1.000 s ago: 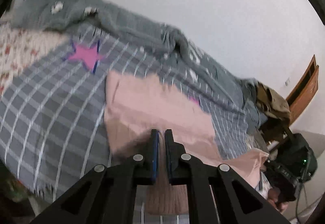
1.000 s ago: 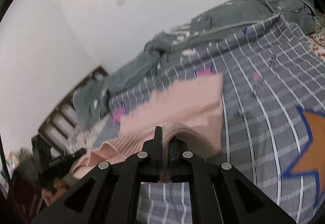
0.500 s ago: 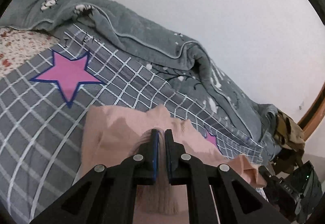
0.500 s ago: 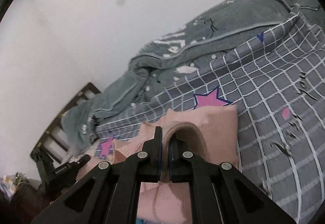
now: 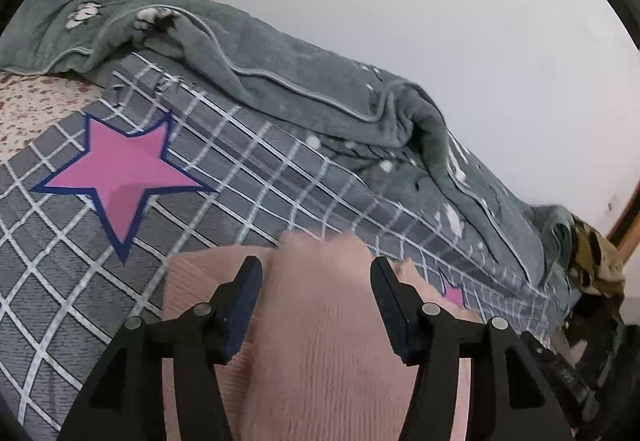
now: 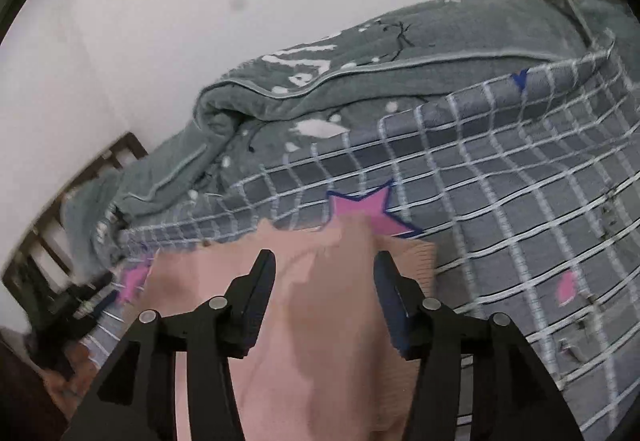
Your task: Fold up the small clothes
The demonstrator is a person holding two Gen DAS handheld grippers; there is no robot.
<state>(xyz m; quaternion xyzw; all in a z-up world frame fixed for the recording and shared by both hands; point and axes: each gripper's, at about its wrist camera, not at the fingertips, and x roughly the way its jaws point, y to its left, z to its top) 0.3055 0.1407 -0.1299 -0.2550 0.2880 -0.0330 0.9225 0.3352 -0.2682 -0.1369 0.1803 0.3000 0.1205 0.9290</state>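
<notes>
Releasing the fold. Left black two-finger gripper (image 5: 316, 273) just been opening, jaws now well apart, pads off the cloth; soft pink ribbed-knit garment (image 5: 320, 341) lying between them, not gripped. Right black two-finger gripper (image 6: 325, 269) same: just been opening, jaws spread, pink cloth between but free of the pads.

Garment on the grey quilted bedspread with white grid lines (image 5: 48, 281), laid flat, folded layer on top, far edge just short of the small pink star with navy outline (image 6: 366, 207) in the right view. Large pink star (image 5: 120, 177) on bare bedspread to the left of it in the left view.

Doing it well, by judgement: pull both grippers straight back and slightly up so the fingers (image 5: 244, 289) clear without dragging the top layer; knit clings and snags easily. Check far edges line up before next fold; upper edge looks ragged and blurred in both views, alignment hard to confirm. Press flat if the layer puffs up.

Materials: garment fine vertical rib, stretchy, limp, slight fuzz at edge. Bedspread thin, stitched, faintly creased. Rumpled grey-green fleece blanket with pale piping and white prints (image 5: 280, 81) bunched along the white wall, thick, plush. Floral cream sheet (image 5: 28, 109) at far left.
</notes>
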